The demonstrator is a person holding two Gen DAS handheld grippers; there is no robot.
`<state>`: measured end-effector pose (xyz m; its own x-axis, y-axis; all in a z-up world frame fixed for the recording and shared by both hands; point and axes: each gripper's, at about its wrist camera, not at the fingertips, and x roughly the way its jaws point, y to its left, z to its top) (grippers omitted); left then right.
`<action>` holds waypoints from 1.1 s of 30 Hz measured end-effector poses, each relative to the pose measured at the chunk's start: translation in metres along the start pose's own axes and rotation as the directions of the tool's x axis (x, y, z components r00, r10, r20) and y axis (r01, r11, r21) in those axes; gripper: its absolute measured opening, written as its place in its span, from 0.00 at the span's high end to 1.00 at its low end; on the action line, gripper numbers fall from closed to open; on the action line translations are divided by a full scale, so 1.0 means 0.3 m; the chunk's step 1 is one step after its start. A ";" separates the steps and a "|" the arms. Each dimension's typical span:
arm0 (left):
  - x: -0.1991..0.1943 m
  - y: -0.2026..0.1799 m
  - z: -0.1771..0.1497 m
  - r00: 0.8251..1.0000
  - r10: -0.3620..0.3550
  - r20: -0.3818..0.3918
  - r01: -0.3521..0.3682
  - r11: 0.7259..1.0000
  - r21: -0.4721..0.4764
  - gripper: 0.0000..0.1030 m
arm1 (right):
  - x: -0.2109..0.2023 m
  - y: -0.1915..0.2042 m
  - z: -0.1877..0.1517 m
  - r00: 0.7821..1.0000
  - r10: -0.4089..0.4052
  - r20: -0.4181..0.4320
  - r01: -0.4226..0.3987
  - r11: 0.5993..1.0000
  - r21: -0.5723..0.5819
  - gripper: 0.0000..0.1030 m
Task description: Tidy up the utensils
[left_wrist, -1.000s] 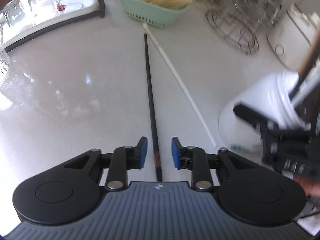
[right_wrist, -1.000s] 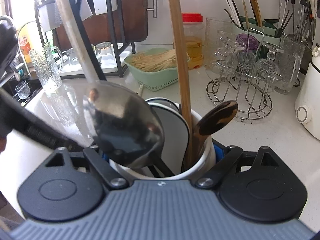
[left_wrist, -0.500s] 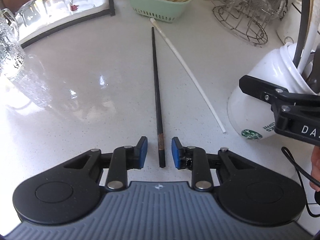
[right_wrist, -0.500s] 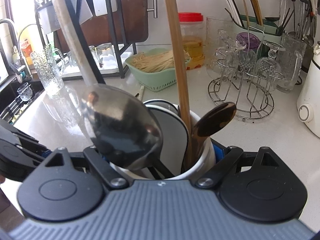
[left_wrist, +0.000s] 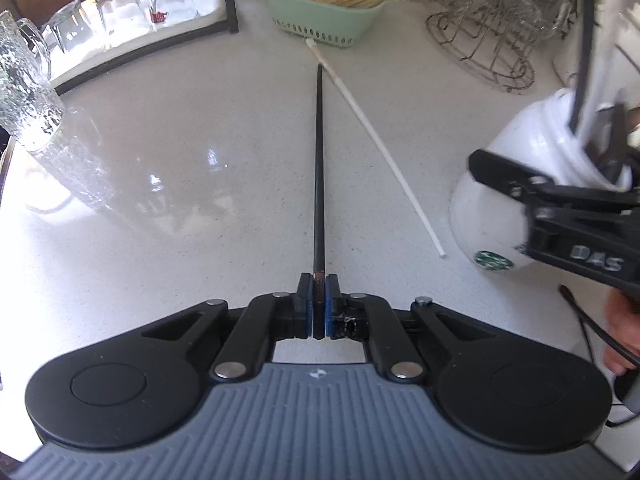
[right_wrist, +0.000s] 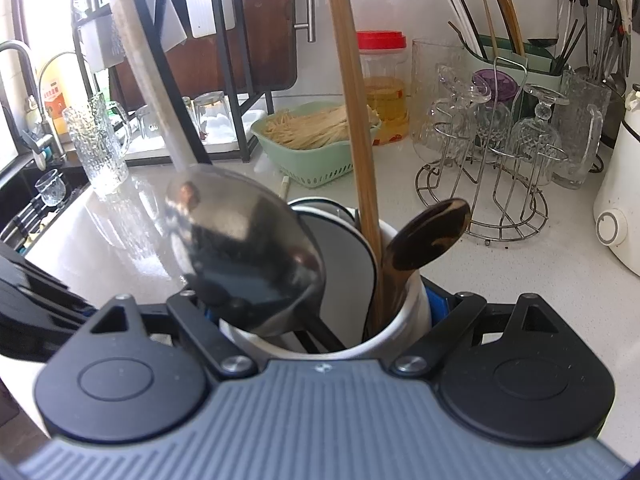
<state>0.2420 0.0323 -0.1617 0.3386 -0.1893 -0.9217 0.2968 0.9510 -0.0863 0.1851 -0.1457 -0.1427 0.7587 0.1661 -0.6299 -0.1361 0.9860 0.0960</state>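
Step in hand: pick-up of one loose utensil from the counter; judged to be the grasp stage, with the lift not yet made.

Left gripper: jaws closing, the blue pads set against either side of the near end of the black chopstick. It reads as a pinch on that end.

Black chopstick: lies flat along the counter, running straight away from the left gripper toward the green basket; far tip short of the basket, not touching it.

White chopstick: loose on the counter just beside the black one, angled off to the right, its far end near the basket, its near end close to the cup. The two sticks do not cross.

Right gripper: spread wide around the cup, a pad showing on each side of the wall. Held, as far as can be judged.

Cup contents: a metal ladle, a wooden stick and a dark spoon stand in it, crowding the mouth.

Progress: part done; two chopsticks remain out, several utensils already in.

Next move calls for: raising the pinched end so the long stick tips clear of the counter, swinging it over to the cup, and finding a gap beside the ladle.

Risk: grip sits at the very end, so the stick may pivot or slip; the far tip could sweep the white chopstick or knock the basket.
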 end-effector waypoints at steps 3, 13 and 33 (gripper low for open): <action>-0.080 0.014 0.010 1.000 -0.014 0.014 0.014 1.000 -0.002 0.94 | -0.002 -0.001 -0.001 1.000 0.004 0.002 -0.004 1.000 -0.003 0.12; -0.350 0.046 0.091 0.993 -0.016 0.117 0.012 0.999 0.041 0.94 | -0.006 -0.005 -0.006 1.000 0.018 0.012 -0.018 1.000 -0.005 0.11; -0.518 0.020 0.157 0.993 -0.049 0.105 0.035 0.991 0.133 1.00 | -0.007 -0.006 -0.011 1.000 0.018 0.024 -0.018 1.000 0.004 0.11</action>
<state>0.2332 0.0559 -0.0013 0.4158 -0.2604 -0.8714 0.4245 0.9029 -0.0673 0.1818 -0.1479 -0.1441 0.7714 0.1839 -0.6092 -0.1474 0.9829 0.1101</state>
